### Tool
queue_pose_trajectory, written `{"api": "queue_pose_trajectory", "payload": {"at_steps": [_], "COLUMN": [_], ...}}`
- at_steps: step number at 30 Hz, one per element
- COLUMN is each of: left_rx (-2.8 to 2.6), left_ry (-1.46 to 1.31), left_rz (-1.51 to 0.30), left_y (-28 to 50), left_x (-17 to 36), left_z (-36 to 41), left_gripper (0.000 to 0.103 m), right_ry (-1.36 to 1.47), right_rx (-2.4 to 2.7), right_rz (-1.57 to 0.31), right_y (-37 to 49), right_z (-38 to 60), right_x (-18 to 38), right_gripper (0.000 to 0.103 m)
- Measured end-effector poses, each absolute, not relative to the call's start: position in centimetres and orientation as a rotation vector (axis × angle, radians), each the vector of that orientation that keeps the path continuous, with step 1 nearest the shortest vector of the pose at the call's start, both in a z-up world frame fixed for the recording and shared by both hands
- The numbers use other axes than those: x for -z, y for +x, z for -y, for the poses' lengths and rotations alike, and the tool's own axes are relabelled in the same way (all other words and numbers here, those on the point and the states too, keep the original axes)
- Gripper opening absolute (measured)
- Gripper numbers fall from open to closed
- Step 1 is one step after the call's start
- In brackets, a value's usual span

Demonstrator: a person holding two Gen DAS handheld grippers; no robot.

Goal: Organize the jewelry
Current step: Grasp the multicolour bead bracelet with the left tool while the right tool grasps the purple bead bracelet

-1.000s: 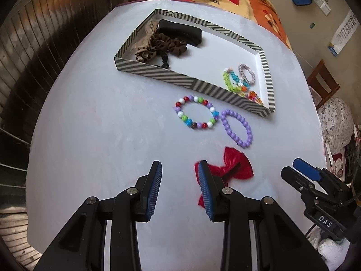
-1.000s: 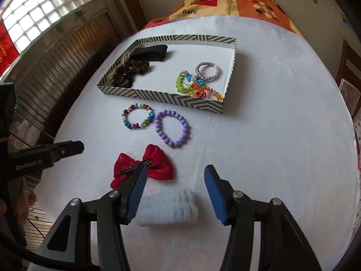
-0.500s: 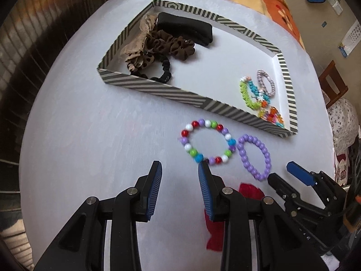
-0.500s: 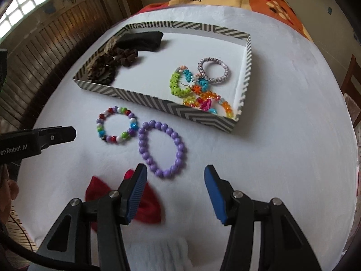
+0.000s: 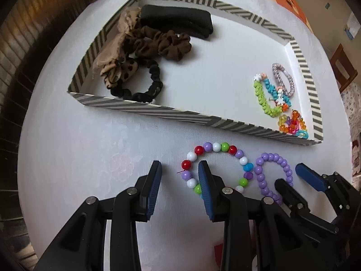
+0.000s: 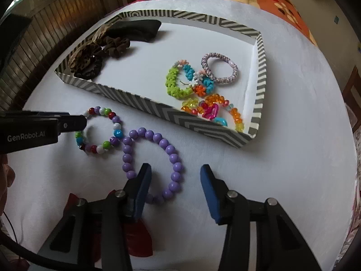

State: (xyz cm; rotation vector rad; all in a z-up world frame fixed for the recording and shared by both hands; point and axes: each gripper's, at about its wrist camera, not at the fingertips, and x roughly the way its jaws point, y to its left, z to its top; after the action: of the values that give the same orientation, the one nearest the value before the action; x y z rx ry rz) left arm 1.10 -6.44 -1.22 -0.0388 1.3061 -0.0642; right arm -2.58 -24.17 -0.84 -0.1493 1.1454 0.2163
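Two sets of jaws, both parted and gripping nothing: the left gripper (image 5: 178, 169) straddles the 9 o'clock beads of the multicolour bracelet (image 5: 216, 167), while the right gripper (image 6: 173, 171), just narrowing, brackets the purple bracelet (image 6: 151, 164). Both bracelets lie on the worktop (image 6: 282, 169), at 6 o'clock of the striped tray (image 6: 158, 110). Squeeze on beads, then lift straight up.

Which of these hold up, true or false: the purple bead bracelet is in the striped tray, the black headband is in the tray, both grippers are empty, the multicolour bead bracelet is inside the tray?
1. The purple bead bracelet lies in the striped tray. False: it lies on the white cloth in front of it.
2. The black headband is in the tray. True.
3. The left gripper and right gripper grip nothing. True.
4. The multicolour bead bracelet is inside the tray. False: it lies outside, beside the purple one.
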Motion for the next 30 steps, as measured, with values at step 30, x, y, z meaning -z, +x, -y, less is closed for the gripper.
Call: {"api": "queue_pose_trajectory", "payload": {"at_steps": [30], "left_rx": [0.092], "left_ry": [-0.033], "left_rz": [-1.136], "left_y": [-0.9], "left_x": [-6.9], "left_z": [6.1], "left_gripper": [0.000], "right_ry": [-0.079], "right_rx": [-0.328], "right_rz": [-0.976], "right_y": [-4.2], "right_z": [25.3], "right_x": [-7.5], "right_gripper": [0.009]}}
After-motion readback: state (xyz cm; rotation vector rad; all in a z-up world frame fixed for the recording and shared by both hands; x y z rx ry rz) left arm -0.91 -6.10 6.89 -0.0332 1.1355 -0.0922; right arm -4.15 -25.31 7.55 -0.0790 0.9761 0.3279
